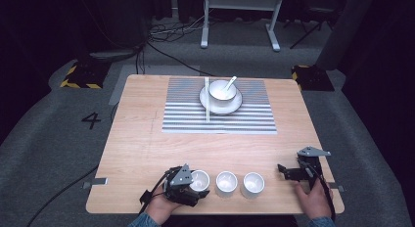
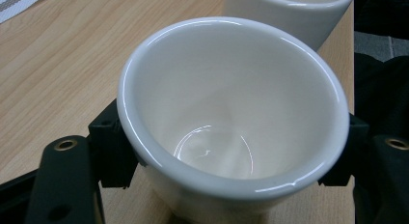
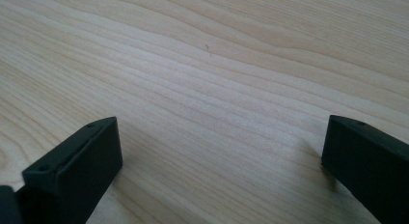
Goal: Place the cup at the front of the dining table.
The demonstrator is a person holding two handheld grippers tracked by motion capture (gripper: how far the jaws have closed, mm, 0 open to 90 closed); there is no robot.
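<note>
The left gripper [image 2: 231, 151] pinches a white cup [image 2: 231, 113], whose base hides between its jaws; the right gripper [image 3: 217, 161] stands spread over bare table [image 3: 202, 79]

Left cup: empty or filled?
Empty. The left gripper view looks into the white cup and shows its bare glossy bottom, no liquid.

light falls from above onto the wooden table [image 1: 147, 153], while the room around it sinks into near black. the cup [image 2: 231, 122] carries bright glare along its rim. both gripper views look soft, perhaps slightly out of focus.
</note>
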